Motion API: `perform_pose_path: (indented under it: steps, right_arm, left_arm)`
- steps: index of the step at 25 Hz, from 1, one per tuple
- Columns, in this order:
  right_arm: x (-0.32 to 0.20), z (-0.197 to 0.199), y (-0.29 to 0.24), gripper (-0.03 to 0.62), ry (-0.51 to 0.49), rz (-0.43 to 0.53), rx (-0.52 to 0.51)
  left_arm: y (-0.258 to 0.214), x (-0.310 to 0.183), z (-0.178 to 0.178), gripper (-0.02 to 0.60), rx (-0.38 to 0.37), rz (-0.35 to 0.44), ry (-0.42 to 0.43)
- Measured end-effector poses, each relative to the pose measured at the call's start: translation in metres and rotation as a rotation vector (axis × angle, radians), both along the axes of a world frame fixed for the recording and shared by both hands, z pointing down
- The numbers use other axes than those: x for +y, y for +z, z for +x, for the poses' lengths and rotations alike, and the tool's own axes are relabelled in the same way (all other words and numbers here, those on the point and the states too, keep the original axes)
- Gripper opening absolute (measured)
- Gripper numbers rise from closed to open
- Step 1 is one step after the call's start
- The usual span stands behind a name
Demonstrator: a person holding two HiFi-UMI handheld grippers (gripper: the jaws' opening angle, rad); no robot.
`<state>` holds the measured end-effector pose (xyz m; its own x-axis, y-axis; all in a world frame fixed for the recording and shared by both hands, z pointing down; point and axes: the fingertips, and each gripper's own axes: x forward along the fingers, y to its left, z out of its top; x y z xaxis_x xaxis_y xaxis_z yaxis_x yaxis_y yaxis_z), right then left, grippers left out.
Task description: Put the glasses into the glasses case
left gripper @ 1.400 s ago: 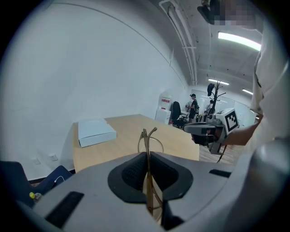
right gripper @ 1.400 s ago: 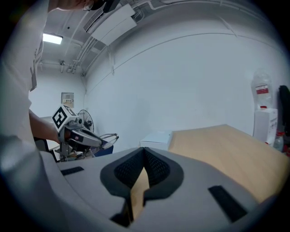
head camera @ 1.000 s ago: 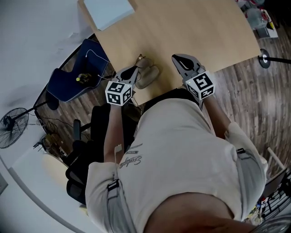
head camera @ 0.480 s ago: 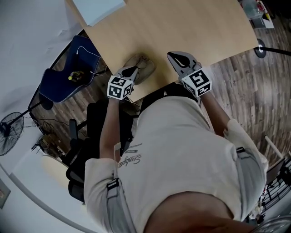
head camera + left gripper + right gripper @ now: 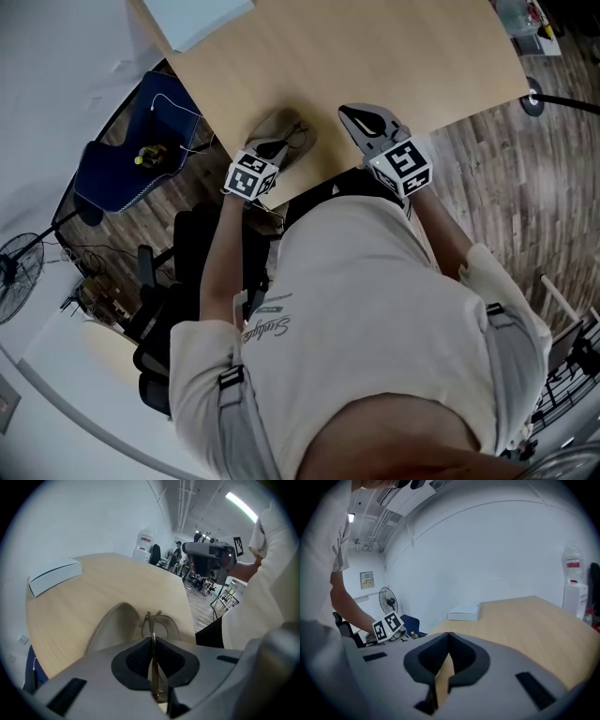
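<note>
Two closed grippers: left gripper (image 5: 153, 641) on the glasses (image 5: 149, 618), right gripper (image 5: 448, 636) empty.

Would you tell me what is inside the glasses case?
The glasses, shut in the left gripper, hang at the open glasses case; the jaws cover its near end.

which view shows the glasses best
The left gripper view: the glasses sit close up, clamped in the left gripper's shut jaws above the open glasses case. The head view shows only thin dark lines by the case. The right gripper view does not show them.
</note>
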<state>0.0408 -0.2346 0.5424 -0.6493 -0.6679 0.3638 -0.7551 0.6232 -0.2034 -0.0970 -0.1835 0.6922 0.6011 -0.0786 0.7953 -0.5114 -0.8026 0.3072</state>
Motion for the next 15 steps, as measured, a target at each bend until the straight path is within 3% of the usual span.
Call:
perform_pose_path:
  steps: [5, 15]
  right_arm:
    - [-0.001, -0.005, 0.002, -0.006, -0.021, -0.008, -0.001]
    - [-0.001, -0.009, 0.007, -0.006, -0.046, -0.017, -0.002]
  left_arm:
    - [0.009, 0.011, 0.005, 0.026, -0.002, -0.046, 0.044]
    - [0.020, 0.015, 0.004, 0.026, -0.027, -0.082, 0.018]
